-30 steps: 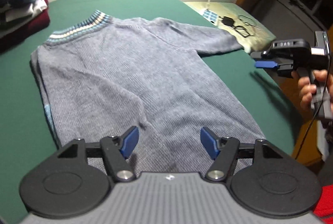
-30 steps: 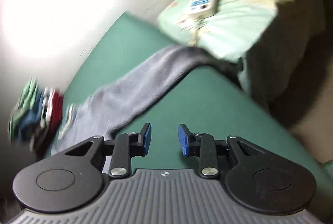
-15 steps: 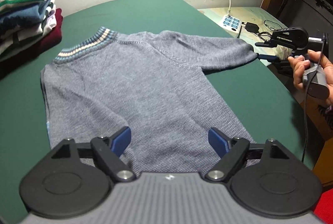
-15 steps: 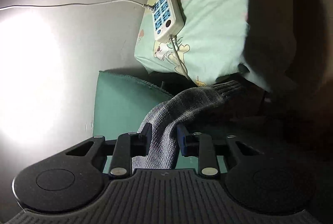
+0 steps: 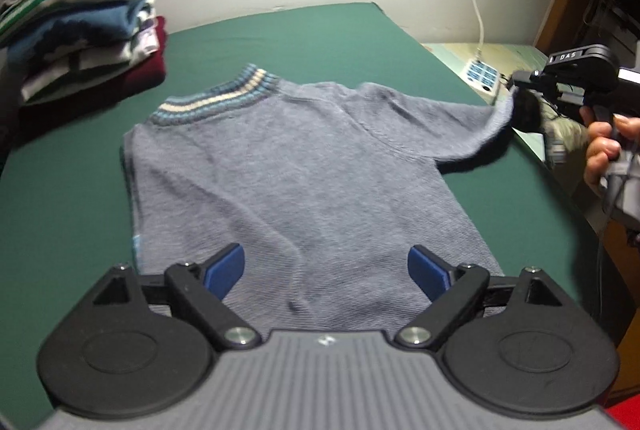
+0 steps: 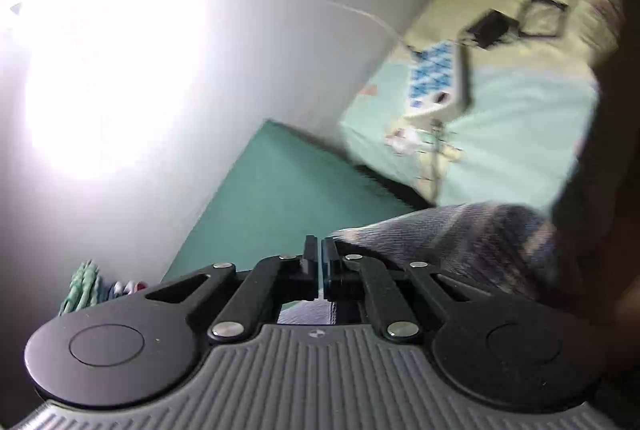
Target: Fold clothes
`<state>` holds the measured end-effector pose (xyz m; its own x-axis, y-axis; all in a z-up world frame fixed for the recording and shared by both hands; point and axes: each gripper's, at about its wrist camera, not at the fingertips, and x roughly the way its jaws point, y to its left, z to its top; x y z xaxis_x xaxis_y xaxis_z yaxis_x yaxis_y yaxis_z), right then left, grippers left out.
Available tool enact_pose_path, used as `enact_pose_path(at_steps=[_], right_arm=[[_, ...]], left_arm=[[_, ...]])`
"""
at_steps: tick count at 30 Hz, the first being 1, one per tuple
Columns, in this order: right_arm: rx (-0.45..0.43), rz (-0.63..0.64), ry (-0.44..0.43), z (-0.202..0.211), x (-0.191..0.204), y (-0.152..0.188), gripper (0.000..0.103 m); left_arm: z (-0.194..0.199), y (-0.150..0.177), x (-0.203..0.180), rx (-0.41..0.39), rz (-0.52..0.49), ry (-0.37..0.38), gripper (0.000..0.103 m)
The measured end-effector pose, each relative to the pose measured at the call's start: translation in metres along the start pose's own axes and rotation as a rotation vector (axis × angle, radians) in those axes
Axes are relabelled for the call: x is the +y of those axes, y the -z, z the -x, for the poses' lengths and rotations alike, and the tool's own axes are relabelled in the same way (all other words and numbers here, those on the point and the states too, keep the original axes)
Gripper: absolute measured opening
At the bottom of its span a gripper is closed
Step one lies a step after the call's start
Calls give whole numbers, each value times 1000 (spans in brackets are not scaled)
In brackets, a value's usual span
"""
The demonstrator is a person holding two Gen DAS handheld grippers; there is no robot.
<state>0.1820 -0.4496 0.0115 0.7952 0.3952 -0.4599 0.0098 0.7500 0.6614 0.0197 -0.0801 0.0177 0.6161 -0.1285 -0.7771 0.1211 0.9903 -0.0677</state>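
Note:
A grey knitted sweater [image 5: 304, 166] with a striped collar lies flat on the green table [image 5: 80, 190]. My left gripper [image 5: 324, 266] hovers over its hem; its jaws are opening, and no fabric is pinched between them. My right gripper [image 5: 516, 86], held by a hand [image 5: 604, 150], is shut on the end of the sweater's right sleeve [image 5: 452, 126] and holds it off the table. In the right wrist view the right gripper [image 6: 320, 254] has its pads together, with the sleeve [image 6: 440, 234] bunched just to their right.
A stack of folded clothes [image 5: 80, 30] stands at the table's back left and shows again as the stack [image 6: 88, 286]. Past the right edge a lower surface [image 6: 520, 134] under pale green cloth carries a power strip [image 5: 482, 74], a charger and cables. A wall runs behind.
The right gripper has shut on the sleeve end and raised it off the table. The left gripper's jaws have spread wider, and its view has tilted up.

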Motion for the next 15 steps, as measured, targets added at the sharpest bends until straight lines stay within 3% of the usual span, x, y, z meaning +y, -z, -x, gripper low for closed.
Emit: enact_pose_path(at_steps=[4,5,7,9,11,14,15], right_arm=[[69,393,-133,0,81,44,1],[105,458,-158,0,94,56,1],[158,471,-158,1,100,73,2],[188,354,-76,1,81,74,9],[187,141,13,7,44,65,22],[127,-139,118,26,-14,46,25],[100,-220,155,34,-32,40,31]], left_arm=[[10,4,29,-20,64,-17,91],[13,6,35,-24,75,-23,91],[20,12,47,-37,92,-25,93],[25,20,56,-41,99,-25,94],[29,26,63,-40,100,-24,94],[26,29,63,-36,65,-21,94],[24,28,62,-31,55,-16,94]])
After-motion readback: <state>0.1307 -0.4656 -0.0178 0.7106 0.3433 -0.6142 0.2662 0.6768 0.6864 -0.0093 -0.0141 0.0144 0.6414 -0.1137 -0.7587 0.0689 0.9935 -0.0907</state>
